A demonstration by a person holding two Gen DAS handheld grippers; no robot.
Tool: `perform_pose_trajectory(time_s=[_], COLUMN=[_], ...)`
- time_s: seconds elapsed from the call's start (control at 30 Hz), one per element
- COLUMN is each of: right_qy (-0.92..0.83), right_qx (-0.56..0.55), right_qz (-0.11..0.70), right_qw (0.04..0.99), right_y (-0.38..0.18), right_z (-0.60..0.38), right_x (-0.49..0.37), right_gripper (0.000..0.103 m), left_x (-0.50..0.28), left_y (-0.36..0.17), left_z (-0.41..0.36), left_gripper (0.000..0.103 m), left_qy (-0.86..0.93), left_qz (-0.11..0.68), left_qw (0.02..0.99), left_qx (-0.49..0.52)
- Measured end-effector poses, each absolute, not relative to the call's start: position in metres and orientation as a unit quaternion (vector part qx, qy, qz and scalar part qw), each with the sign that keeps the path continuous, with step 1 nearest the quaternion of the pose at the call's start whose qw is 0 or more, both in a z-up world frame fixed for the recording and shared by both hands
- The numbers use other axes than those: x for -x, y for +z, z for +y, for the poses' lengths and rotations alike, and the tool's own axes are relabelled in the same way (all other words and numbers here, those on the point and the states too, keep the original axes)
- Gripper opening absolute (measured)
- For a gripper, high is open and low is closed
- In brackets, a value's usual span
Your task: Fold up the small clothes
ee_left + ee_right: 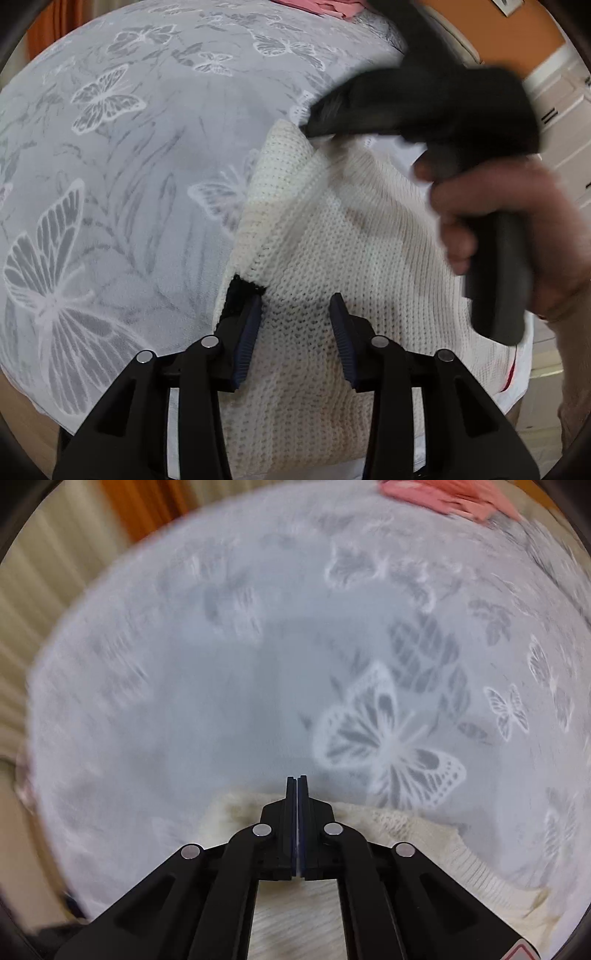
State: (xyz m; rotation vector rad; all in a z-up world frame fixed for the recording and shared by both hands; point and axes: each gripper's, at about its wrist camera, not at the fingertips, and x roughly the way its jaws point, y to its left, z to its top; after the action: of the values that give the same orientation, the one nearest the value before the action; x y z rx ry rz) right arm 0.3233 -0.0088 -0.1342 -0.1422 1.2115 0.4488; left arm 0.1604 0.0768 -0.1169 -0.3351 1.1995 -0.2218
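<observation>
A white knit sweater (pixel 351 229) with a black trim lies on a grey butterfly bedspread (pixel 147 147). My left gripper (pixel 297 299) hangs over its near part. Its blue pads stand apart and the knit lies flat between and below them. A hand (pixel 498 214) holds my right gripper (pixel 308 127), whose tip sits at the sweater's far corner. In the right wrist view my right gripper (pixel 296 779) has its pads pressed together across the edge of the sweater (pixel 424 834). A thin pale strip shows between them, and the tips reach just past the edge.
Pink clothes (pixel 332 7) lie at the far edge of the bed, also seen as pink clothes (pixel 443 498) in the right wrist view. An orange curtain (pixel 147 502) hangs behind the bedspread (pixel 184 701). White cabinet fronts (pixel 561 110) stand to the right.
</observation>
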Motion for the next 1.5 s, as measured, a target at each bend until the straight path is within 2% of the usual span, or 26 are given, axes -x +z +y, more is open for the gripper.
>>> perform_pose_trajectory(time_s=[0.07,0.1,0.13,0.3,0.4,0.6,0.63,0.8,0.87,0.9,0.97,1.0,1.03,1.07,1.1,1.2,1.23,1.37,1.5], right_qy=[0.227,0.237,0.248,0.273,0.269,0.265,0.258,0.234,0.247,0.257,0.274,0.286,0.294,0.297,0.298,0.286,0.285,0.264,0.254], right_qx=[0.041,0.035,0.032,0.093,0.128,0.086,0.078,0.084,0.032,0.004,0.0,0.008,0.02,0.036,0.068,0.139,0.143,0.116,0.135], right_qz=[0.546,0.543,0.547,0.567,0.581,0.55,0.552,0.594,0.569,0.553,0.547,0.55,0.555,0.56,0.562,0.578,0.572,0.547,0.558], right_qw=[0.805,0.805,0.799,0.772,0.757,0.787,0.789,0.765,0.783,0.793,0.791,0.785,0.778,0.773,0.769,0.751,0.756,0.786,0.779], right_y=[-0.113,-0.106,-0.104,-0.125,-0.15,-0.124,-0.126,-0.164,-0.143,-0.126,-0.113,-0.11,-0.111,-0.115,-0.124,-0.157,-0.158,-0.136,-0.161], right_z=[-0.016,-0.019,-0.02,0.005,0.017,-0.001,-0.004,0.0,-0.014,-0.024,-0.028,-0.026,-0.021,-0.015,-0.006,0.021,0.024,0.016,0.019], right_x=[-0.312,-0.306,-0.301,-0.292,-0.294,-0.319,-0.325,-0.34,-0.335,-0.329,-0.32,-0.314,-0.309,-0.304,-0.3,-0.298,-0.3,-0.318,-0.322], right_gripper=[0.016,0.034,0.044,0.044,0.009,0.003,0.0,0.0,0.003,0.009,0.015,0.028,0.048,0.054,0.054,0.016,0.011,0.008,0.009], left_x=[-0.162,-0.162,-0.162,-0.161,-0.157,-0.149,-0.147,-0.147,-0.15,-0.148,-0.142,-0.139,-0.136,-0.134,-0.131,-0.12,-0.117,-0.107,-0.1], left_y=[-0.117,-0.117,-0.117,-0.115,-0.114,-0.115,-0.115,-0.118,-0.114,-0.111,-0.107,-0.106,-0.105,-0.104,-0.103,-0.105,-0.108,-0.121,-0.12], left_z=[0.073,0.071,0.068,0.061,0.054,0.06,0.06,0.053,0.058,0.061,0.065,0.068,0.068,0.068,0.066,0.063,0.064,0.065,0.051], left_gripper=[0.042,0.045,0.047,0.055,0.055,0.055,0.055,0.059,0.06,0.062,0.062,0.063,0.063,0.064,0.065,0.068,0.068,0.068,0.068], left_qy=[-0.105,-0.105,-0.104,-0.1,-0.1,-0.111,-0.111,-0.108,-0.113,-0.12,-0.125,-0.126,-0.124,-0.125,-0.125,-0.125,-0.125,-0.129,-0.117], left_qz=[0.559,0.559,0.558,0.559,0.561,0.559,0.559,0.563,0.56,0.556,0.552,0.549,0.55,0.55,0.551,0.563,0.571,0.587,0.586], left_qw=[0.809,0.81,0.81,0.813,0.812,0.81,0.81,0.81,0.81,0.81,0.809,0.809,0.809,0.809,0.809,0.8,0.793,0.776,0.787], left_qx=[0.15,0.147,0.143,0.127,0.125,0.138,0.139,0.125,0.131,0.143,0.16,0.166,0.165,0.165,0.162,0.165,0.17,0.191,0.153])
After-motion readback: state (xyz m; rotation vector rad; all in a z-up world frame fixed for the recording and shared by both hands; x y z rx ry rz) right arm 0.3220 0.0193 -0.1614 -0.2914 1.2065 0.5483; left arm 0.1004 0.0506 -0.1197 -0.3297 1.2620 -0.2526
